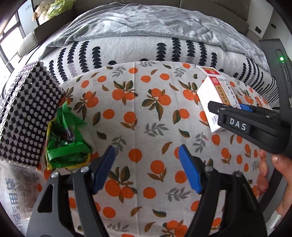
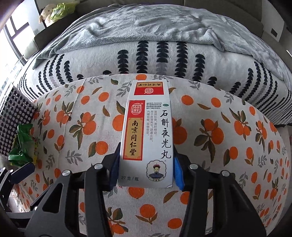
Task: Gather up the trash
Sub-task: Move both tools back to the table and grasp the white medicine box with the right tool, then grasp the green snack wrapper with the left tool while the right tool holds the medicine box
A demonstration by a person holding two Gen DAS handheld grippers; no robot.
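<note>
A white and red medicine box with Chinese print is clamped between the blue pads of my right gripper, its opened flap pointing away. The same box shows at the right of the left wrist view, held by the right gripper. My left gripper is open and empty over the orange-print cloth. A crumpled green and yellow wrapper pile lies left of the left gripper; it also shows in the right wrist view.
A black and white beaded mat lies at the left edge beside the wrapper. Behind the cloth are a leaf-striped bed cover and a rumpled grey blanket. A plush toy sits at the far left corner.
</note>
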